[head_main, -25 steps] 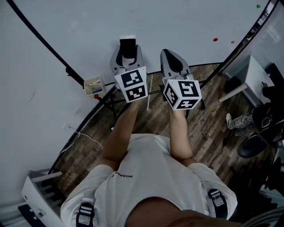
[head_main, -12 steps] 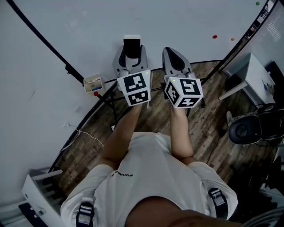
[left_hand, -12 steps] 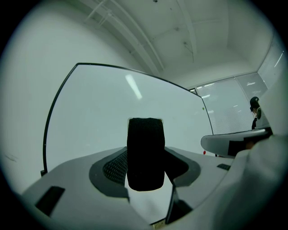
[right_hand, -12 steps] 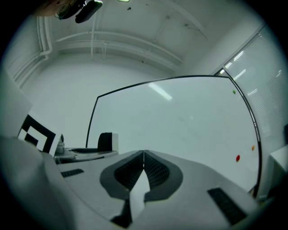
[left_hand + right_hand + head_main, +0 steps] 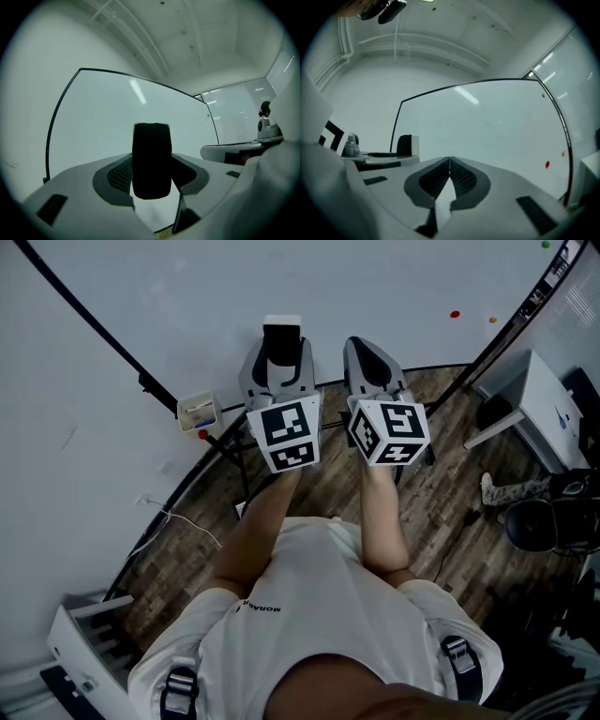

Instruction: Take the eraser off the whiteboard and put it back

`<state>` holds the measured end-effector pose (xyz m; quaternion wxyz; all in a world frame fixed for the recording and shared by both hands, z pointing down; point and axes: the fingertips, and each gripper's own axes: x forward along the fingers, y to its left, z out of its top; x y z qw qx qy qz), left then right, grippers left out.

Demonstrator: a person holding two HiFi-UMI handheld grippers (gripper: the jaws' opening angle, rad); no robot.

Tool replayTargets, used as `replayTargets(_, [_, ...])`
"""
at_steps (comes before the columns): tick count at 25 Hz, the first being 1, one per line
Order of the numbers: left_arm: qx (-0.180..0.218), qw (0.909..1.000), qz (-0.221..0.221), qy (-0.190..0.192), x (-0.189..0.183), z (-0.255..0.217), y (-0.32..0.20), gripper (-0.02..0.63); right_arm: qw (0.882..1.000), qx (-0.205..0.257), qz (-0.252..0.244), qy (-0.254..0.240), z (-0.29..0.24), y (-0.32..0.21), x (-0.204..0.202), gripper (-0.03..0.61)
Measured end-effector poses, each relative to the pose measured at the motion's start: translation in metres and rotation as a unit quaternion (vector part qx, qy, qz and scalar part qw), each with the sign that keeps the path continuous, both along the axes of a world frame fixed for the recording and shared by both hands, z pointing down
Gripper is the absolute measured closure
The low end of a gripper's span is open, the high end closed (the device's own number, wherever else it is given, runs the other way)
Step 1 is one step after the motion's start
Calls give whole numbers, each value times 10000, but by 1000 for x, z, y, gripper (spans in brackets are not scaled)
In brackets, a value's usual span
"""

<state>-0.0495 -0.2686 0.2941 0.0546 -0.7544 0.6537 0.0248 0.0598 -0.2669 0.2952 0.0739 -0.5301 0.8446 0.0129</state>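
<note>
The eraser [image 5: 281, 337], black felt on a white back, stands upright between the jaws of my left gripper [image 5: 278, 360], which is shut on it. In the left gripper view the eraser [image 5: 151, 159] fills the gap of the left gripper [image 5: 151, 176], with the whiteboard [image 5: 112, 122] right behind it; whether it touches the board I cannot tell. My right gripper [image 5: 371, 360] is level beside it, shut and empty. In the right gripper view, the right gripper [image 5: 449, 162] has its pads together, and the eraser [image 5: 407, 144] shows at the left.
A small box of markers [image 5: 198, 414] hangs at the whiteboard's [image 5: 187, 306] lower edge, left of the grippers. Red [image 5: 455, 314], orange [image 5: 492, 321] and green [image 5: 545, 245] magnets dot the board's right. A white desk [image 5: 544, 395] and black chair [image 5: 539, 526] stand at the right.
My left gripper has shifted slightly to the right and toward the board with the eraser still in it. The right gripper has stayed put. The chair at right has moved.
</note>
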Motion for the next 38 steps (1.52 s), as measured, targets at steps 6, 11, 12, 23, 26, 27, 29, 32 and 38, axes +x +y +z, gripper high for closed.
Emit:
replayTargets(6, [79, 10000, 39, 36, 0, -2, 5, 387, 10000, -23, -14, 16, 3, -1, -3, 565])
replayTargets(11, [114, 9999, 95, -24, 5, -4, 10, 388, 10000, -43, -15, 43, 3, -1, -3, 565])
replayTargets(12, [119, 9999, 94, -34, 5, -4, 11, 387, 10000, -43, -17, 44, 3, -1, -3, 565])
replayTargets(23, [133, 9999, 44, -101, 0, -3, 9, 388, 9999, -24, -97, 51, 2, -2, -11, 565])
replayTargets(26, [154, 9998, 33, -123, -1, -3, 9, 388, 9999, -38, -109, 49, 4, -3, -13, 565])
replayTargets(27, [166, 9998, 30, -113, -2, -4, 8, 388, 9999, -39, -124, 62, 4, -3, -14, 565])
replayTargets(29, [179, 9998, 13, -62, -4, -4, 8, 388, 9998, -42, -147, 83, 5, -4, -16, 565])
replayTargets(32, [142, 9999, 21, -24, -5, -2, 6, 388, 9999, -50, -134, 86, 6, -5, -17, 565])
replayTargets(38, [109, 9999, 27, 21, -5, 1, 3, 388, 9999, -74, -108, 90, 8, -7, -16, 565])
